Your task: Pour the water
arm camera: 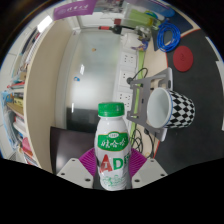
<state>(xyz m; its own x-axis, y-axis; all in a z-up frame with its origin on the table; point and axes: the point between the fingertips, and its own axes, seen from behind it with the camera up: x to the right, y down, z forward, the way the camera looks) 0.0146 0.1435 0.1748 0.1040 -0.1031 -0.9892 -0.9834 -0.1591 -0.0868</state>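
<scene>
Tongs point(113, 168) clamping bottle point(112, 145) (green cap), upright

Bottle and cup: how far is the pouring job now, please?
Done: the gripper is shut on the white bottle, which stands upright between its fingers. In hand: bringing it toward the black-and-white checkered cup, held on a stand just beyond, its opening tipped toward the bottle. Left: the green cap is still on, the bottle is not tilted, and no water is seen flowing.

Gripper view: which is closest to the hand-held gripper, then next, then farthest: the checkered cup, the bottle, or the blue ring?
1. Bottle: between the hand-held gripper's fingers.
2. Checkered cup: just beyond the bottle, to its right, lying on its side.
3. Blue ring: far back, beyond the cup.
</scene>
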